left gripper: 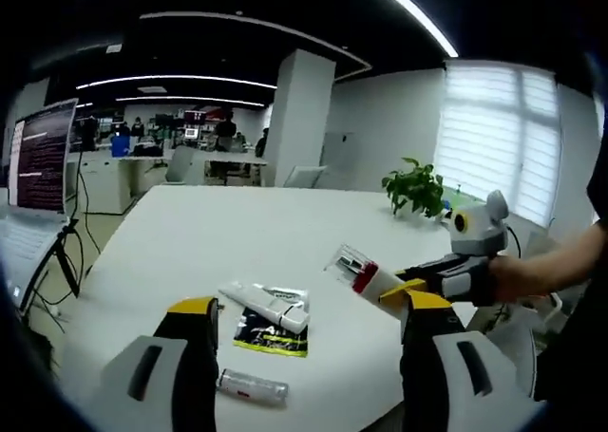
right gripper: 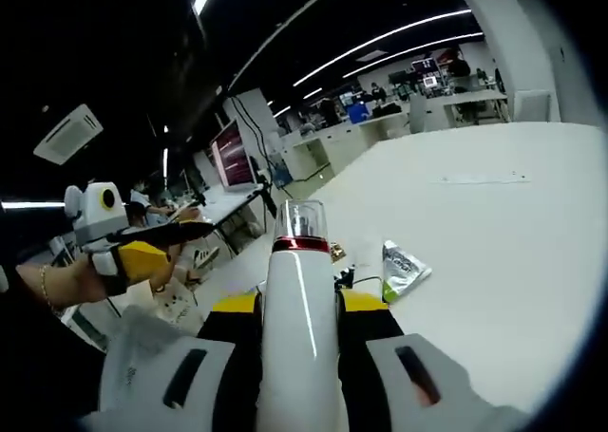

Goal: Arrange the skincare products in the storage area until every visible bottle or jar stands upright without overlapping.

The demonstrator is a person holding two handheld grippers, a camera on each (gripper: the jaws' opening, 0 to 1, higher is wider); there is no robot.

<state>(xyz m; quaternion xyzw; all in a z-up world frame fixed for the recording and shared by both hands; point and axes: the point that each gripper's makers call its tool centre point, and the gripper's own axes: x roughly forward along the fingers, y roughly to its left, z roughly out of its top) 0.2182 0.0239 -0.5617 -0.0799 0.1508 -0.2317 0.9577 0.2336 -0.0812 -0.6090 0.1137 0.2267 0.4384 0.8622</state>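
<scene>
Between our right gripper's [right gripper: 299, 323] yellow-tipped jaws a white bottle [right gripper: 296, 309] with a red band and clear cap is pinched, its long axis running straight out along the jaws, cap away from us. In the left gripper view that same bottle [left gripper: 366, 275] hangs tilted above the white table [left gripper: 237, 223], carried in from the right. Our left gripper [left gripper: 304, 332] is spread and holds nothing. Just beyond it on the table lie a white tube [left gripper: 271, 304] across a dark sachet [left gripper: 274, 335], and a small clear bottle [left gripper: 252, 386] on its side. We judge the held bottle must be turned base-down before it can stand.
</scene>
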